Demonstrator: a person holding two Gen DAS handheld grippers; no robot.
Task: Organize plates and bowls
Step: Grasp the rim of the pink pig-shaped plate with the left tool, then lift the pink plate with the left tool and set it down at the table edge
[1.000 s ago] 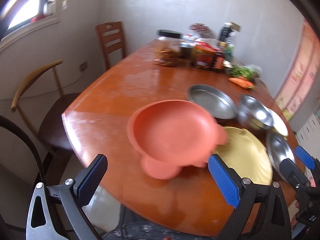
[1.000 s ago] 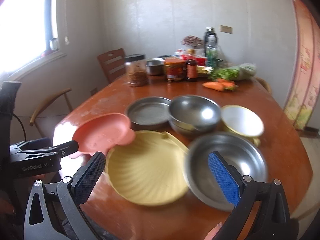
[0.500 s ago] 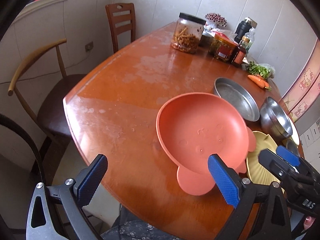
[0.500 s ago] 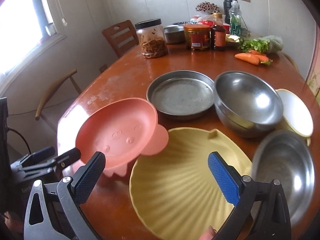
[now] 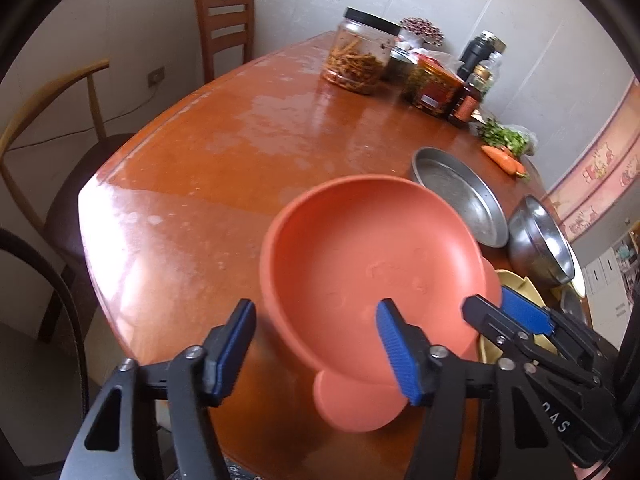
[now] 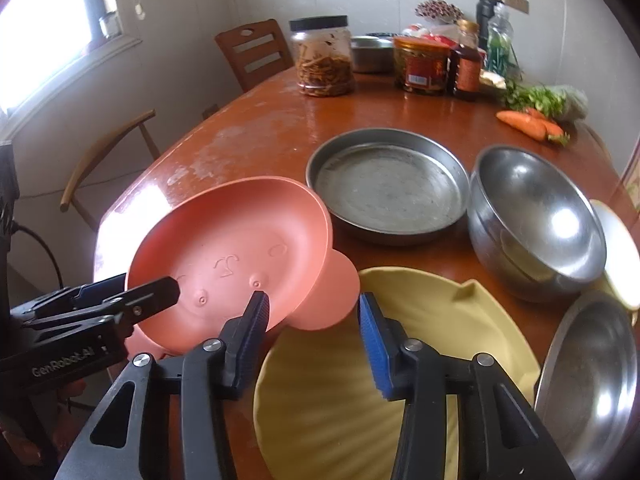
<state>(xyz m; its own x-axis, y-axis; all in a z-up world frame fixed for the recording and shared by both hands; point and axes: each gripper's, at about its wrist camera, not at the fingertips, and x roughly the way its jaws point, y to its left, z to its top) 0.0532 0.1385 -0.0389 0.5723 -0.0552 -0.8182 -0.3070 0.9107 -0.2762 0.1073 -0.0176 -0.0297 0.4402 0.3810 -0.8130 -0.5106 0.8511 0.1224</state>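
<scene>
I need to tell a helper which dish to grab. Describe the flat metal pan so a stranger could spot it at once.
Start at the orange-brown wooden table. Behind the salmon-pink animal-face plate and left of the deep steel bowl sits the round metal pan. Unlike the shiny rounded bowl, it is dull grey, shallow and flat-bottomed with a low straight wall.

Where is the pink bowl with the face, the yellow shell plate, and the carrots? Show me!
pink bowl [image 6: 236,256], right wrist view, on its inner floor.
yellow shell plate [image 6: 432,320], right wrist view, on its ribbed inside.
carrots [image 6: 524,122], right wrist view, on the nearer carrot's body.
</scene>
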